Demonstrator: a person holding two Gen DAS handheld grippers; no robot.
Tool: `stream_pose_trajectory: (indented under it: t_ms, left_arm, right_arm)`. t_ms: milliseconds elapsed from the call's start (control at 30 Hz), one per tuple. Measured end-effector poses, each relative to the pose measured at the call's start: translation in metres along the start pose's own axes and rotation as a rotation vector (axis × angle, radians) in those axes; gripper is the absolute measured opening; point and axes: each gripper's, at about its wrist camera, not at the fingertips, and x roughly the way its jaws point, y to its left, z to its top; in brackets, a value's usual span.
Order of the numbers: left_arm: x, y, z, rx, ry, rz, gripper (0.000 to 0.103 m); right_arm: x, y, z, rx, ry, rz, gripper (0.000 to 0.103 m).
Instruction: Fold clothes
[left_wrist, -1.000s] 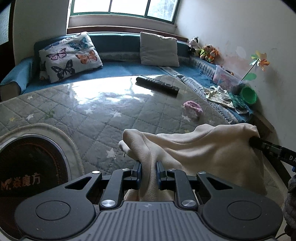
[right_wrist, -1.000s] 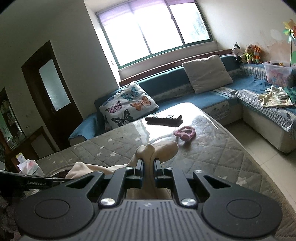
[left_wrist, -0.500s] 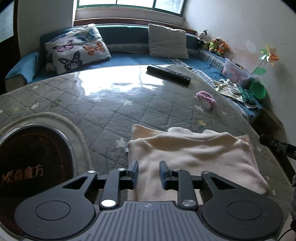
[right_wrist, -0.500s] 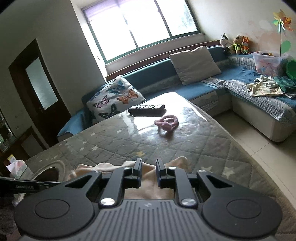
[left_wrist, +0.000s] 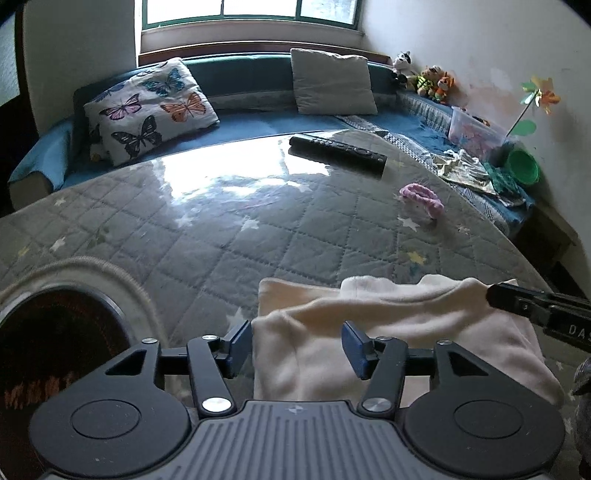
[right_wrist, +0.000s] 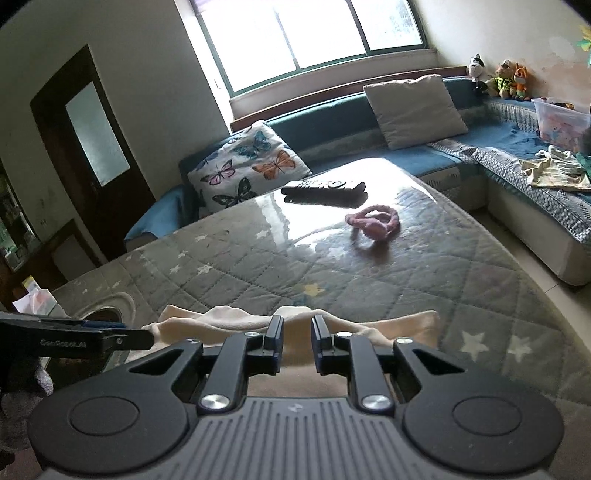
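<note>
On the near edge of the quilted grey table cover (left_wrist: 258, 236), a cream garment (left_wrist: 388, 343) lies folded in soft layers, its far hem rumpled into low ridges. Over its left end sits the left gripper (left_wrist: 297, 345), fingers spread wide with the cloth's corner between them but not pinched. At the garment's right end the right gripper (right_wrist: 297, 341) has its fingers parted by a narrower gap, straddling a raised fold of the cream garment (right_wrist: 295, 321) without clamping it. Each gripper's black tip shows at the edge of the other's view, resting by the cloth. Farther across the table lie a black remote control (left_wrist: 338, 151) and, right of it and nearer, a pink scrunchie (left_wrist: 421, 195), both well apart from the garment. A round dark opening with a pale rim (left_wrist: 55, 332) sits at the near left. Beyond the table a blue sofa (left_wrist: 251, 122) carries a butterfly-print pillow (left_wrist: 147, 110) and a plain grey cushion (left_wrist: 332, 86).
</note>
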Motion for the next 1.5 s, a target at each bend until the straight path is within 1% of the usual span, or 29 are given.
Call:
stream_pose_trajectory:
  t_ms: [133, 333, 500, 567, 667, 733, 867, 933, 1000, 1067, 1133, 1300, 1500]
  left_arm:
    - [0.015, -0.007, 0.007, 0.031, 0.004, 0.007, 0.06]
    - [0.035, -0.014, 0.007, 0.063, 0.024, 0.026, 0.063]
    - [0.037, -0.013, 0.004, 0.068, 0.029, 0.033, 0.067]
    - [0.033, -0.013, 0.003, 0.072, 0.023, 0.039, 0.07]
    - [0.025, -0.014, 0.001, 0.072, 0.012, 0.043, 0.076]
    - [0.018, -0.016, -0.003, 0.08, 0.004, 0.043, 0.084]
    - [0.004, -0.02, -0.012, 0.1, -0.01, 0.045, 0.089]
    - [-0.002, -0.022, -0.017, 0.106, -0.013, 0.044, 0.092]
    - [-0.007, -0.023, -0.022, 0.111, -0.015, 0.043, 0.093]
    - [-0.012, -0.024, -0.027, 0.115, -0.018, 0.042, 0.097]
    - [-0.018, -0.024, -0.034, 0.121, -0.022, 0.042, 0.098]
    - [-0.029, -0.027, -0.052, 0.143, -0.027, 0.045, 0.099]
    - [-0.031, -0.034, -0.071, 0.18, -0.02, 0.056, 0.1]
  right_arm:
    - [0.014, 0.003, 0.002, -0.012, 0.016, -0.018, 0.016]
    - [0.031, 0.004, 0.0, -0.028, 0.054, -0.051, 0.016]
    - [0.033, 0.001, -0.001, -0.025, 0.061, -0.056, 0.016]
    - [0.028, 0.003, 0.0, -0.037, 0.055, -0.056, 0.017]
    - [0.02, 0.008, 0.0, -0.044, 0.048, -0.046, 0.026]
    - [0.015, 0.012, -0.002, -0.053, 0.047, -0.04, 0.041]
    - [0.0, 0.022, -0.009, -0.084, 0.046, -0.03, 0.042]
    - [-0.007, 0.025, -0.014, -0.096, 0.047, -0.028, 0.049]
    - [-0.014, 0.029, -0.02, -0.108, 0.049, -0.027, 0.049]
    - [-0.021, 0.033, -0.025, -0.122, 0.052, -0.031, 0.05]
    - [-0.027, 0.036, -0.03, -0.137, 0.054, -0.037, 0.051]
    - [-0.045, 0.044, -0.048, -0.174, 0.048, -0.073, 0.051]
    - [-0.056, 0.051, -0.066, -0.22, 0.034, -0.132, 0.051]
